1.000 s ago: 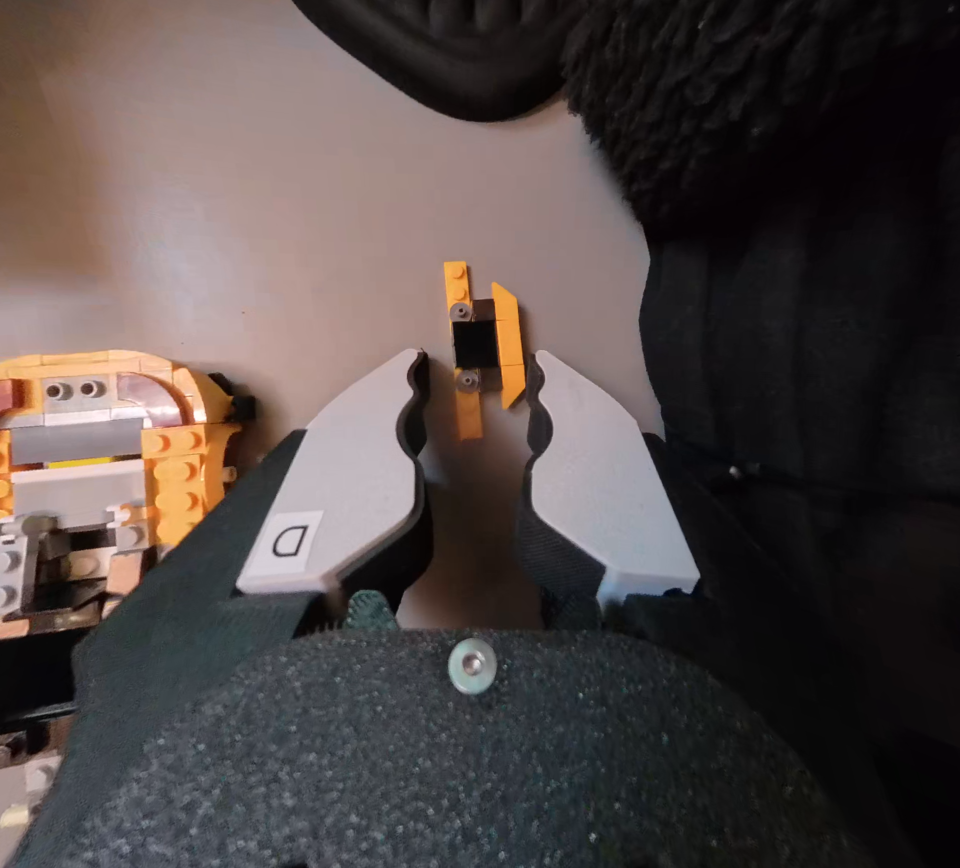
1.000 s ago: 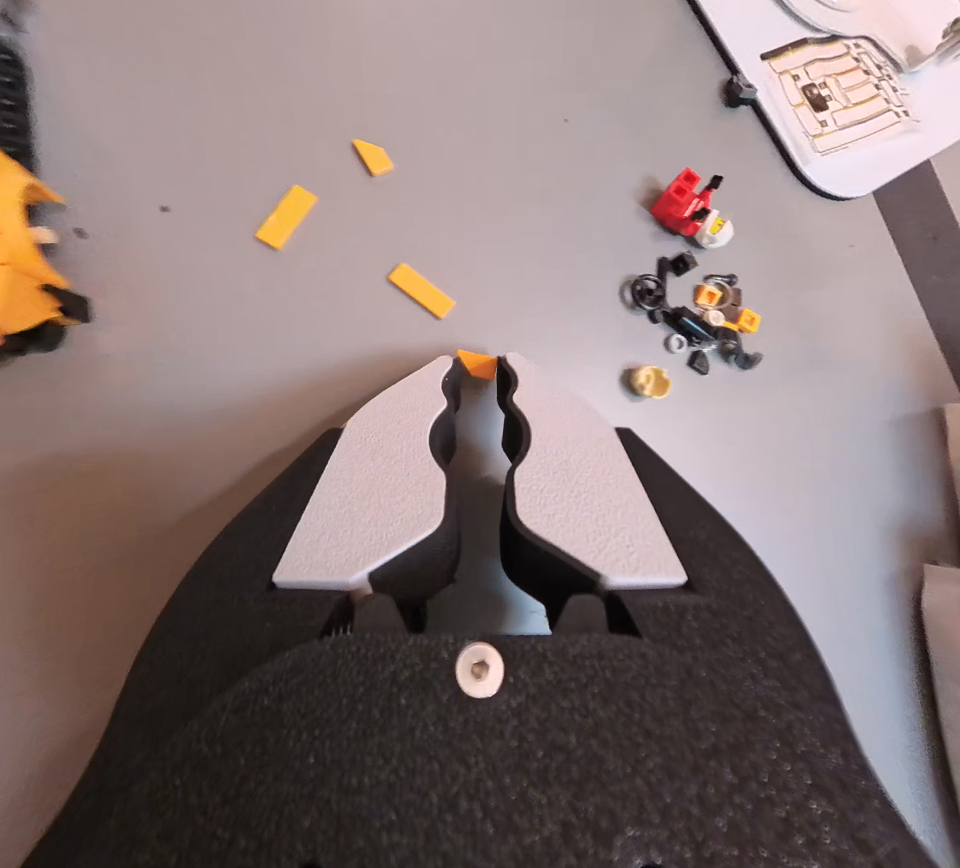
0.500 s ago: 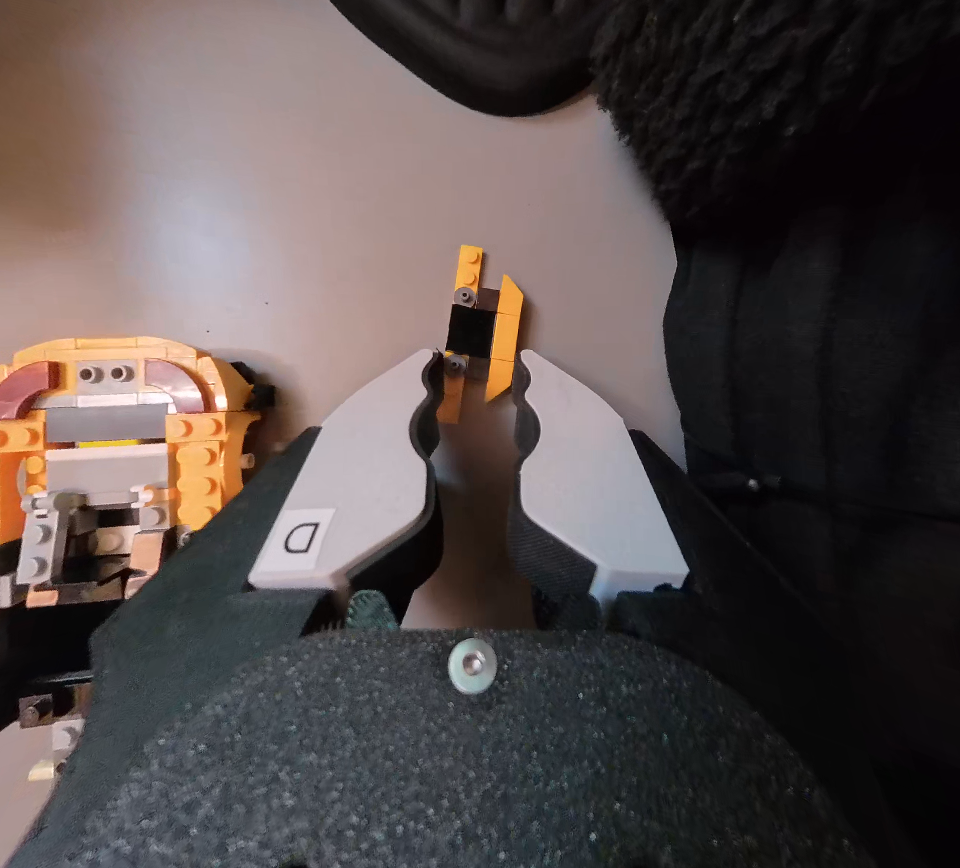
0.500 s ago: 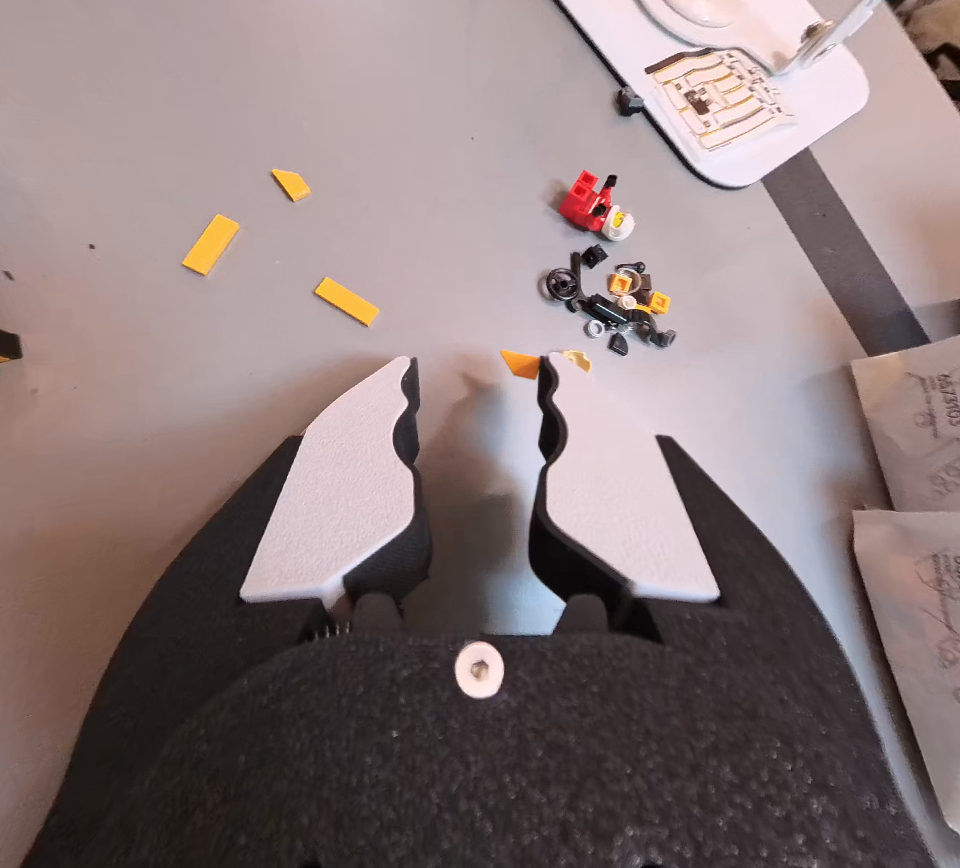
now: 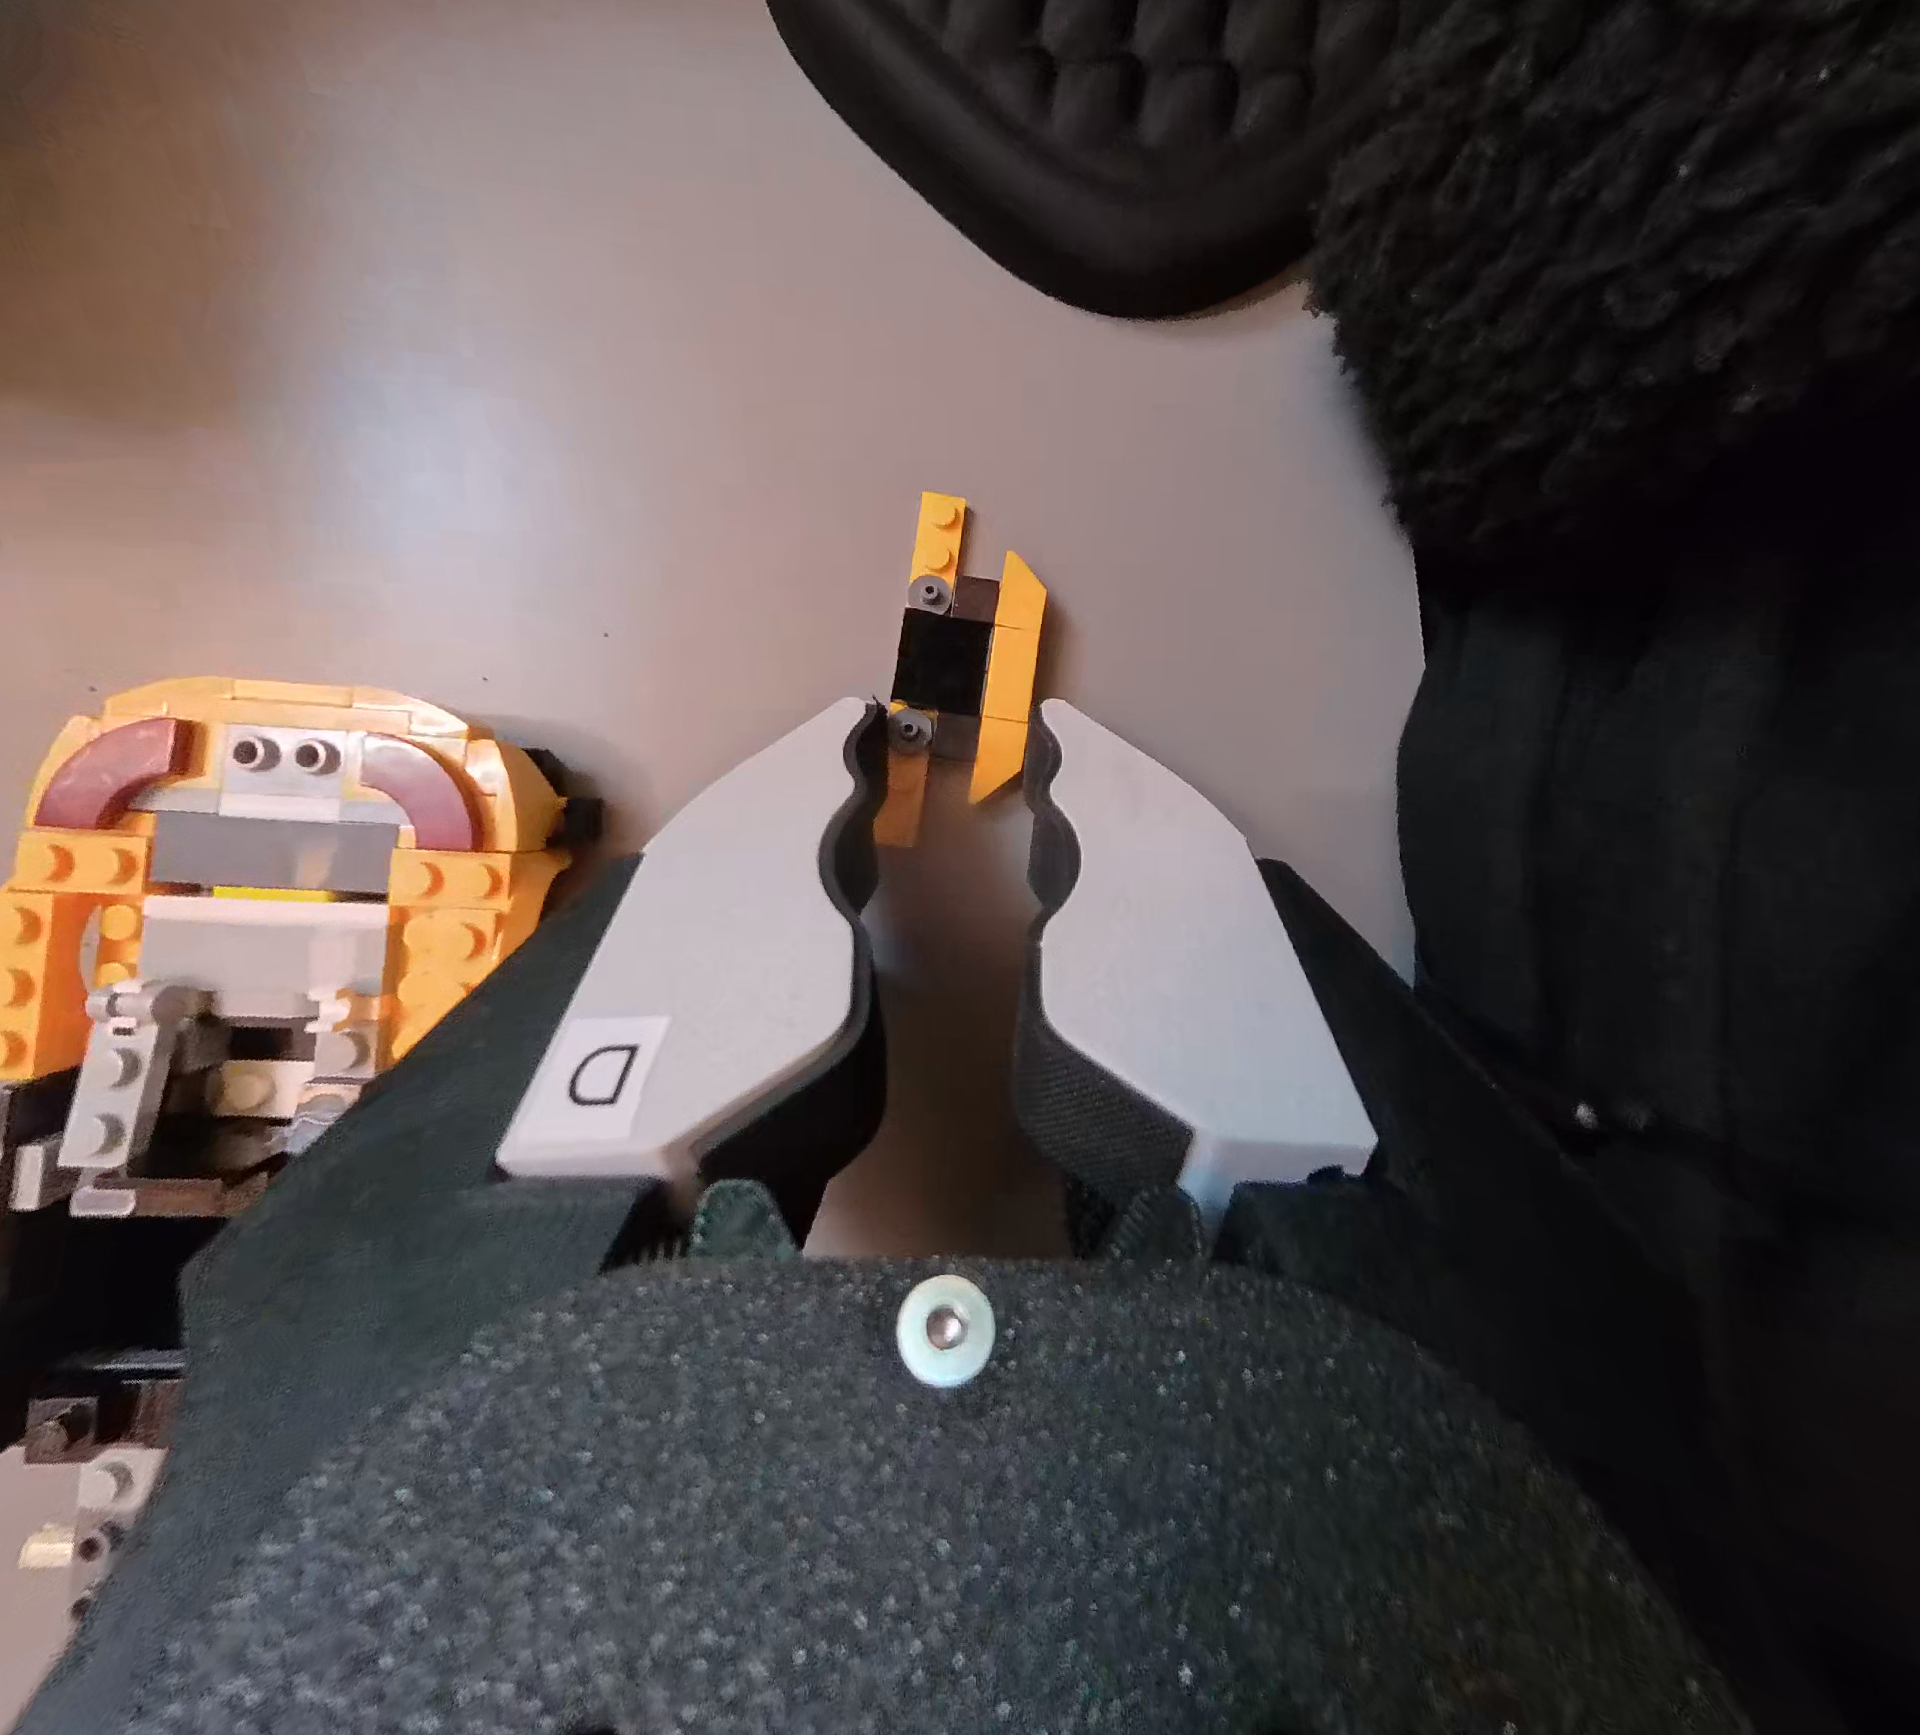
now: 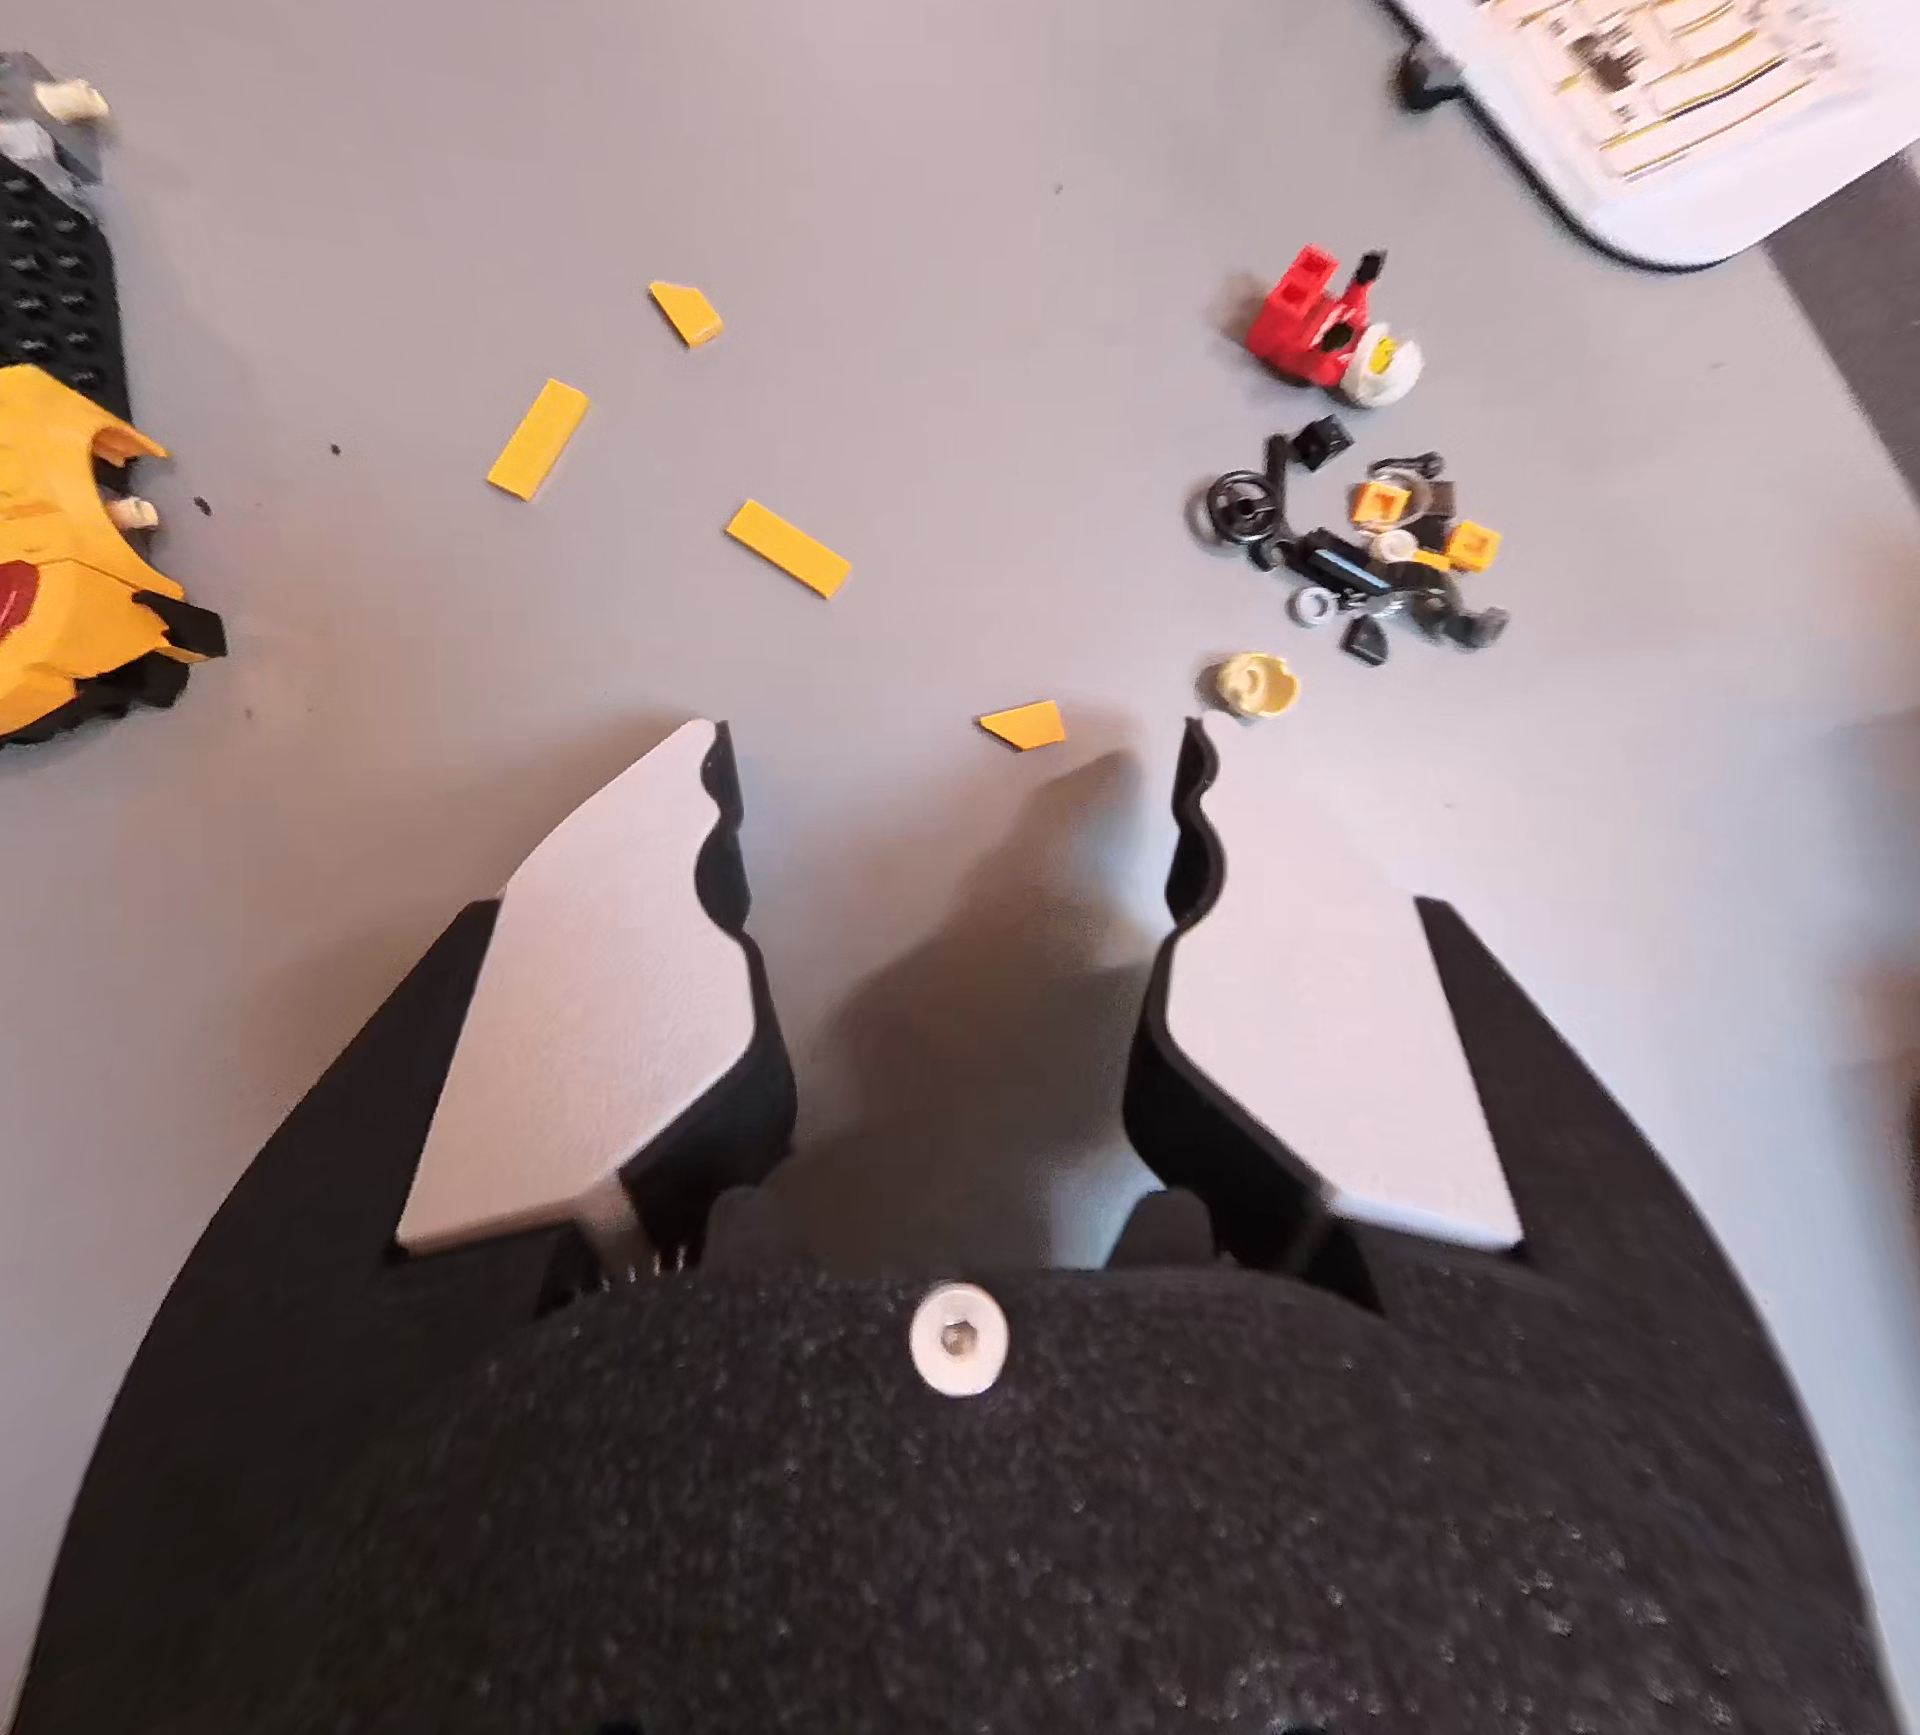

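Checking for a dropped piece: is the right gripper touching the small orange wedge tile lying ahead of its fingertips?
Apart. The right wrist view shows the right gripper wide open, bare table on both sides of the wedge tile.

**Warm dim left view, brighter blurred right view**

The left wrist view is dim and warm-toned; the counter point(image 5: 436, 397) carries a soft sheen at centre left, its upper left corner smeared out of focus, and the black fabric at right sinks into shadow. The right wrist view is brighter and cooler, with soft shadows under the jaws. Motion blur smears the white board point(image 6: 1621, 23) at upper right; wide-angle bending shows at the edges.
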Demonstrator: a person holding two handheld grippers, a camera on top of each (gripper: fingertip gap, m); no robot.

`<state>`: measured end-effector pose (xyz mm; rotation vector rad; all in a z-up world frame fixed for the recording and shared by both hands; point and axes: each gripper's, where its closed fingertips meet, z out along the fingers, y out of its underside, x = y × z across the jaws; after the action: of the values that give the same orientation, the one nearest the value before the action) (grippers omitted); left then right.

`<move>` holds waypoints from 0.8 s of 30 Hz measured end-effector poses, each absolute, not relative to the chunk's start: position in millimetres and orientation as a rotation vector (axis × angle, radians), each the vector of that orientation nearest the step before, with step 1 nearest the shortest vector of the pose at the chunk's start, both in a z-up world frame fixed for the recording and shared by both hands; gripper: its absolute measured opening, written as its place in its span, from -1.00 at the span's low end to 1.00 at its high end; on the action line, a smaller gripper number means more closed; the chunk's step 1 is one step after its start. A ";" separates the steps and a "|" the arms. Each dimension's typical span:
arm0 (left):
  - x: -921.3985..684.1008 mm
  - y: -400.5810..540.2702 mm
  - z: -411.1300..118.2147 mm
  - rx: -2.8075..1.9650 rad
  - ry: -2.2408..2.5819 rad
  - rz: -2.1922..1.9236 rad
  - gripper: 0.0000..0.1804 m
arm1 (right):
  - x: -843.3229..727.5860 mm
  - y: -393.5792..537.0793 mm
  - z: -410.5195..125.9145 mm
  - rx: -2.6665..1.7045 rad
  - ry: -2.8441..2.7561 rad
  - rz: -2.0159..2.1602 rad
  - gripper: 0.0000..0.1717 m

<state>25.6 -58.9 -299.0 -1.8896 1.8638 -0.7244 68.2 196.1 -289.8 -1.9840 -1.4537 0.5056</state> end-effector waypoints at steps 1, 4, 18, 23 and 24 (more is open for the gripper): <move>26.3 -58.1 -299.0 -1.895 1.852 -0.728 -0.72 | 69.6 197.1 -282.7 -1.957 -1.428 0.497 -0.08; 28.8 -52.7 -298.7 -1.946 1.777 -0.736 -0.73 | 70.5 176.4 -250.2 -1.867 -1.357 0.581 -0.20; 27.7 -41.0 -292.2 -2.021 1.613 -0.729 -0.54 | 43.8 -40.2 -288.4 -1.764 -1.952 0.601 -0.37; 6.8 -28.2 -279.0 -1.960 1.609 -0.622 -0.57 | 40.1 -23.5 -297.2 -1.759 -2.128 0.515 -0.71; 1.8 -24.9 -276.9 -1.959 1.592 -0.623 -0.58 | 45.6 -16.8 -297.2 -1.729 -2.182 0.466 -0.71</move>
<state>1.8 -24.9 -276.9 -1.9594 1.5917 -0.6232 45.6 -16.8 -297.2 -1.7294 -2.1816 0.4655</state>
